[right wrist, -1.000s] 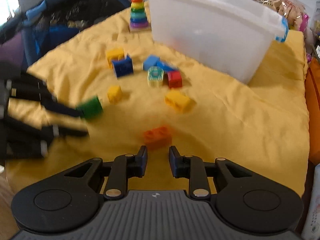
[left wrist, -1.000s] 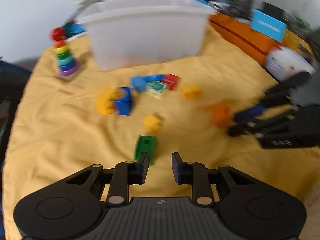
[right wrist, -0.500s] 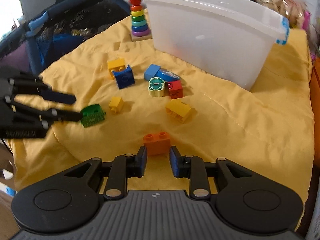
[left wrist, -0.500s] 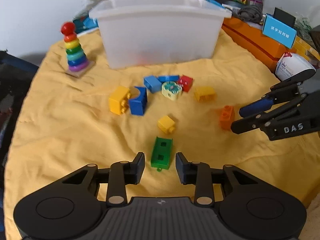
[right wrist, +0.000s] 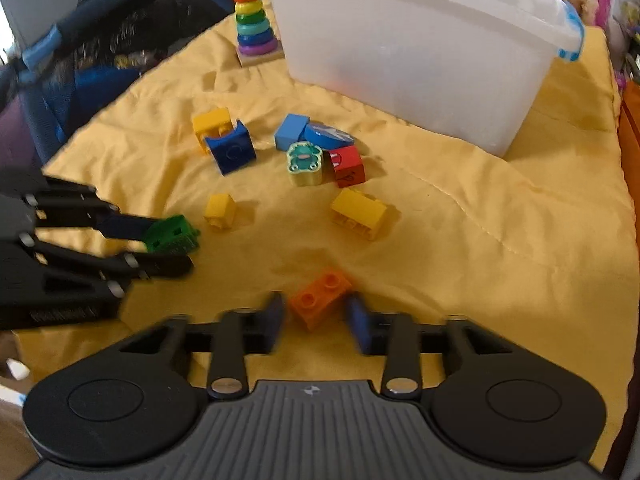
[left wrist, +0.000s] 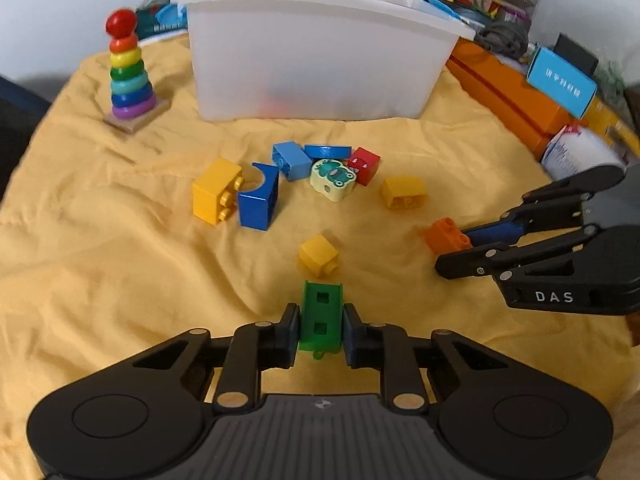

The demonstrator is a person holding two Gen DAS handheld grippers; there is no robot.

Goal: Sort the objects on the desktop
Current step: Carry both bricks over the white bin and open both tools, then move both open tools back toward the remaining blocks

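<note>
- Far left, a rainbow ring stacker (left wrist: 129,68) stands upright on the yellow cloth (left wrist: 100,240) that covers the bench, just left of the white plastic bin (left wrist: 316,44).
- The left gripper (left wrist: 320,328) sits low over the near middle of the cloth, pointing toward the bin. Its jaws are drawn in narrow and press both long sides of the green brick (left wrist: 322,316), which lies lengthwise between them with its hollow underside showing.
- In the right wrist view the same green brick (right wrist: 172,234) sits between the left gripper's (right wrist: 160,242) two fingers, resting on the cloth.
- Just beyond the green brick lies a small yellow cube (left wrist: 319,255), apart from it.
- Farther off, in front of the bin, a cluster lies close together: a yellow brick (left wrist: 214,196) touching a dark blue arch brick (left wrist: 258,200), then a light blue brick (left wrist: 291,160), a blue disc (left wrist: 327,151), a frog block (left wrist: 333,180) and a red block (left wrist: 364,165).
- A second yellow brick (left wrist: 403,192) lies on its side right of the cluster, apart from it.
- The right gripper (right wrist: 316,316) comes in low from the near right, level with the cloth. Its jaws stand partly open either side of the orange brick (right wrist: 320,298), studs up; blur hides whether they touch it.
- In the left wrist view the orange brick (left wrist: 446,234) sits at the tips of the right gripper (left wrist: 456,248).
</note>
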